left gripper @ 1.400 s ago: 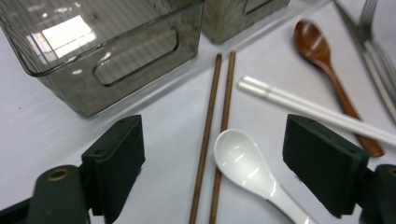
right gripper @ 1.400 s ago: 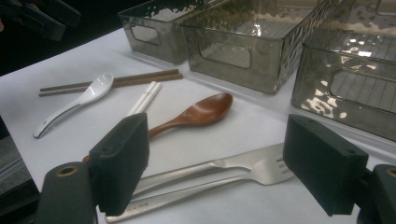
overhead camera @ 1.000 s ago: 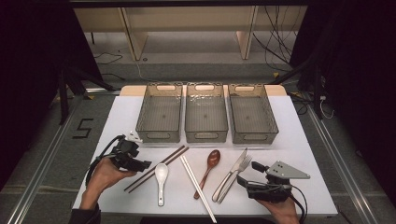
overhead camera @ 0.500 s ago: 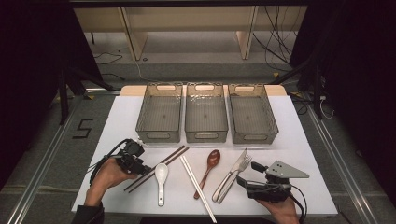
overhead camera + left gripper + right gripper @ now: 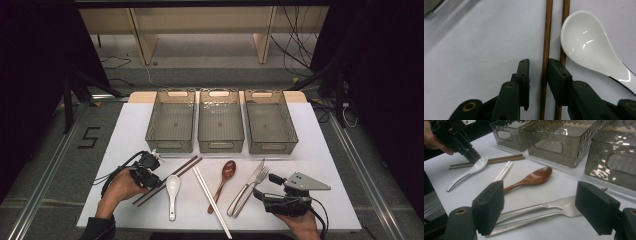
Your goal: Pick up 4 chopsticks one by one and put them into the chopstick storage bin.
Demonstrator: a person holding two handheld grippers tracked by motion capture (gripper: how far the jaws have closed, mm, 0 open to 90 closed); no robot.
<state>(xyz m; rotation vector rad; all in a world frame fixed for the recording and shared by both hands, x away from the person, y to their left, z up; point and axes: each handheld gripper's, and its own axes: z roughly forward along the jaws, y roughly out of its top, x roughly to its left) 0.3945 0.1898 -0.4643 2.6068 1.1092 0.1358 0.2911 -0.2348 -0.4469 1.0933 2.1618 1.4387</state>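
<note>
At the near left of the white table (image 5: 125, 145), the left gripper (image 5: 154, 176) is held low over the pair of brown chopsticks (image 5: 167, 181), which lie slantwise just left of the white ceramic spoon (image 5: 172, 191). In the left gripper view its two black jaws are seen narrowed around one brown chopstick (image 5: 545, 62), with the second stick lying just outside the right jaw and passing beneath it; the jaws have just been closing, yet a sliver of table is still seen on each side of the stick between them, so the pads are not pressed on it. The white ceramic spoon's bowl is seen touching the outer stick. At the near right, the right gripper (image 5: 540, 207) is held level with its jaws wide apart, nothing being clamped; the metal knife and fork (image 5: 536, 213) lie side by side on the table beyond and below them. Between the two hands, a pair of white chopsticks (image 5: 210, 197) and a brown wooden spoon (image 5: 223, 181) are laid out. Along the far side of the table, three clear plastic bins (image 5: 220, 127) are set in a row, touching one another.
</note>
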